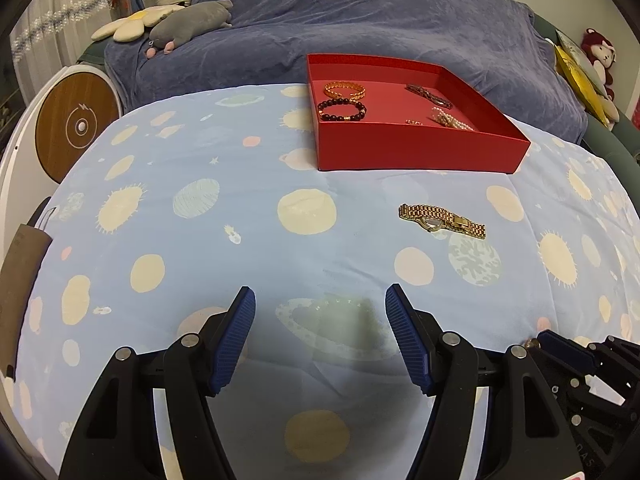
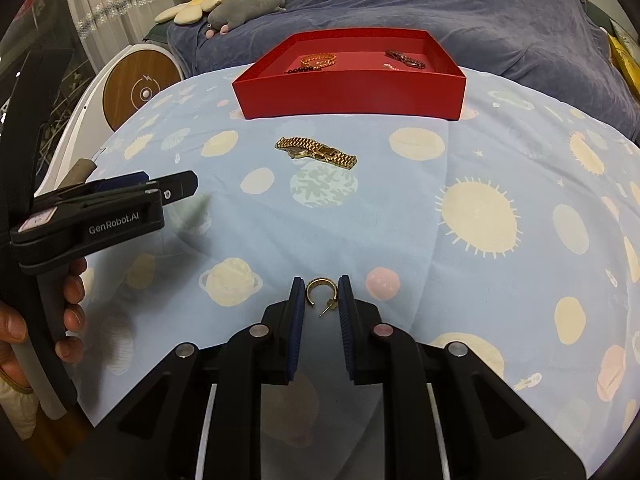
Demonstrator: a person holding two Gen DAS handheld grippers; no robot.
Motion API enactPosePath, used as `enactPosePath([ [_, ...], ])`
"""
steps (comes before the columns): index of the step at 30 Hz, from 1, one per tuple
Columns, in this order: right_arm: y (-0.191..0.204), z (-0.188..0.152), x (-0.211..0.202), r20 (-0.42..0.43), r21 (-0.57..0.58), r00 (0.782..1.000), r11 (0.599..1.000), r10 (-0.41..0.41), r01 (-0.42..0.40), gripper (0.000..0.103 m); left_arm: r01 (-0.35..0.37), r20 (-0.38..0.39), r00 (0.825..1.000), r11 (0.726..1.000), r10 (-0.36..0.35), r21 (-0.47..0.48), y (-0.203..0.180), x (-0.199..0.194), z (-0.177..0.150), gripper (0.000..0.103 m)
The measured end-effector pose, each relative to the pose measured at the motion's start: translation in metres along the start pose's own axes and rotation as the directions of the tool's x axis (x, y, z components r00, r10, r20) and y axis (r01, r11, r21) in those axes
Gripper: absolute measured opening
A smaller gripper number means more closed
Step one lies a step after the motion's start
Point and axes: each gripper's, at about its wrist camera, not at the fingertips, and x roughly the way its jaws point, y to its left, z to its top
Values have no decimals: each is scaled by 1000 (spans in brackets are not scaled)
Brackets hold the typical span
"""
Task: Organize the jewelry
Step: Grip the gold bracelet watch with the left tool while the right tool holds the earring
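A small gold hoop earring (image 2: 320, 279) lies on the planet-print bedspread (image 2: 480, 280), and my right gripper (image 2: 321, 286) is shut on it, a blue pad pressing each side. My left gripper (image 1: 320, 292) hovers open over the spread with nothing between its fingers. A gold link watch (image 1: 442, 220) (image 2: 316, 152) lies flat in front of the red box (image 1: 420, 152) (image 2: 352, 96). In the box are a gold chain bracelet (image 1: 345, 89), a dark bead bracelet (image 1: 342, 111), a pearl piece (image 1: 450, 118) and a brownish link piece (image 1: 428, 95).
A blue blanket (image 1: 360, 20) is heaped behind the box, with a grey plush toy (image 1: 188, 26) at its left end. A round wooden-faced device (image 1: 76, 124) stands off the bed's left edge. A hand (image 2: 72, 304) holds the left gripper's handle.
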Motion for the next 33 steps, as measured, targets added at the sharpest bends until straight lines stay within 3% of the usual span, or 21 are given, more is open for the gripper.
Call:
enactPosePath([
  [8,-30,40,-4,39,44,999,999,-29,27,16,81,-7,997,992,-81,95,-34,18,17,65],
  [12,-47,59,1,31,62,999,998,-29,27,16,86,2,996,985,-88,151,-52,27,26,65],
  [16,-59,70,10,20,90,1000,996,-20,18,16,127,-52,991,989,-123,76,-50,42,33,65],
  [23,-72,83,17,31,107,999,994,-34,31,16,157,-72,984,982,-165,-101,-54,61,60,65],
  [26,-74,80,19,22,111,999,993,-33,30,16,109,-75,990,987,-118,-117,-65,70,63,65],
  [33,-65,80,13,31,85,999,996,-17,14,16,-25,-59,998,1000,24,-12,-71,63,43,68],
])
